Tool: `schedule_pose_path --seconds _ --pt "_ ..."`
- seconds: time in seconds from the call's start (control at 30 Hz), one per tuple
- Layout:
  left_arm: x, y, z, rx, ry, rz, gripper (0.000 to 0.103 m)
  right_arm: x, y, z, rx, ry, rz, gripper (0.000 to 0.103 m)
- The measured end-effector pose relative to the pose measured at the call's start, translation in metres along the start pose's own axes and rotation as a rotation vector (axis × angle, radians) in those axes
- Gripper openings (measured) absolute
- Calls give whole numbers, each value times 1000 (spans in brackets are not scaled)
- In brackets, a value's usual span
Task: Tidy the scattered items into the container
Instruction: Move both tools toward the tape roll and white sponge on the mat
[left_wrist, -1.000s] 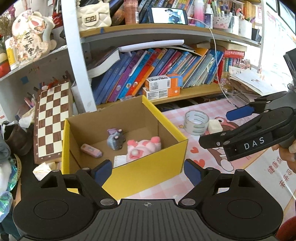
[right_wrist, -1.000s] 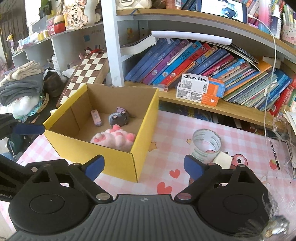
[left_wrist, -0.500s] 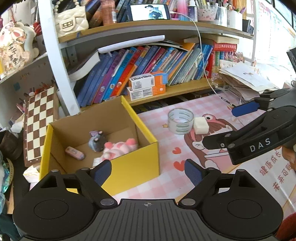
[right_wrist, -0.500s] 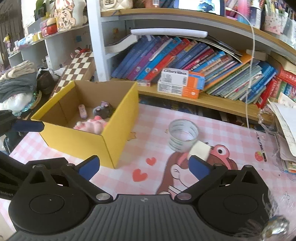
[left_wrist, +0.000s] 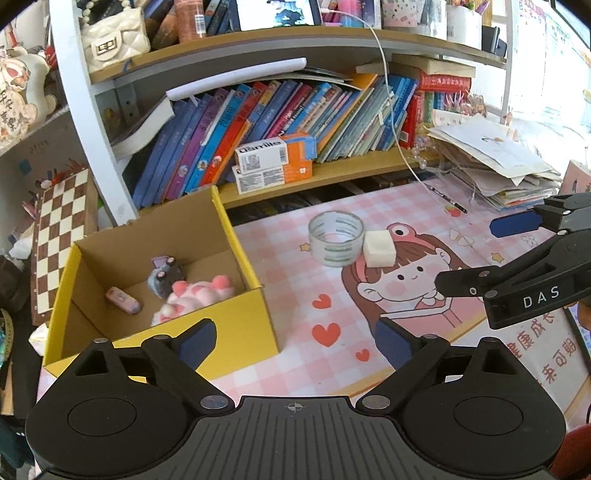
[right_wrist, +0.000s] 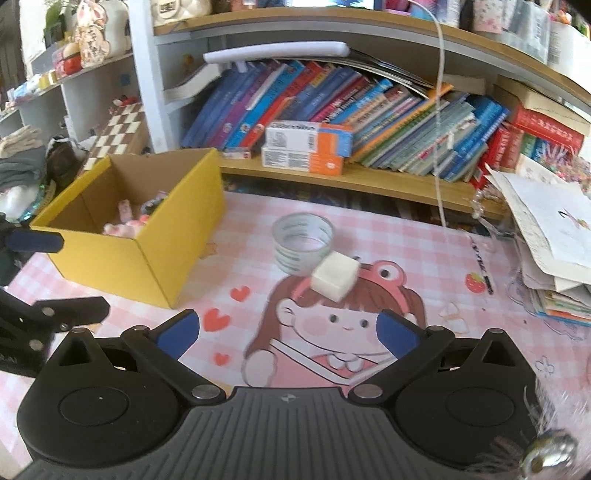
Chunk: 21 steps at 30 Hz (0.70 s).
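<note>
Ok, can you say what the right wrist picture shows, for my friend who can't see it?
The right tool hangs open and empty over a pink cartoon mat, pointing at a clear tape roll with a white foam cube touching it. To the left stands a yellow cardboard box with small toys inside, below shelves of books.

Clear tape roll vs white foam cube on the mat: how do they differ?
Shape: the clear tape roll is a hollow ring lying flat with its hole facing up; the white foam cube is a solid block.
Look: the tape roll is see-through with faint printing; the cube is opaque off-white.
Size: the tape roll is wider than the cube.
Shared: both sit on the pink checked mat, touching each other, outside the yellow cardboard box.
</note>
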<state>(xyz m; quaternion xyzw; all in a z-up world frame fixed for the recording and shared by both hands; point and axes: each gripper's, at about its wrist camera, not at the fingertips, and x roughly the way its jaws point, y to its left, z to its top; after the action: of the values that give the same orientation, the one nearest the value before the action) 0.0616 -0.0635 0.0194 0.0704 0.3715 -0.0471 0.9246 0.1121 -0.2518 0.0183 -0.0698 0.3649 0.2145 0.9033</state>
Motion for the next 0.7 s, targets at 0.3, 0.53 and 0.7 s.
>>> schedule_pose_path --seconds 0.3,0.53,0.7 --pt "11 -26 9 2 -8 -34 95 1 -28 -11 32 15 -33 103" --pt "22 -40 21 22 -20 -53 95 6 -44 -9 51 10 -47 103" --pt "34 -43 28 30 -12 -57 95 13 -52 -9 67 22 -50 103"
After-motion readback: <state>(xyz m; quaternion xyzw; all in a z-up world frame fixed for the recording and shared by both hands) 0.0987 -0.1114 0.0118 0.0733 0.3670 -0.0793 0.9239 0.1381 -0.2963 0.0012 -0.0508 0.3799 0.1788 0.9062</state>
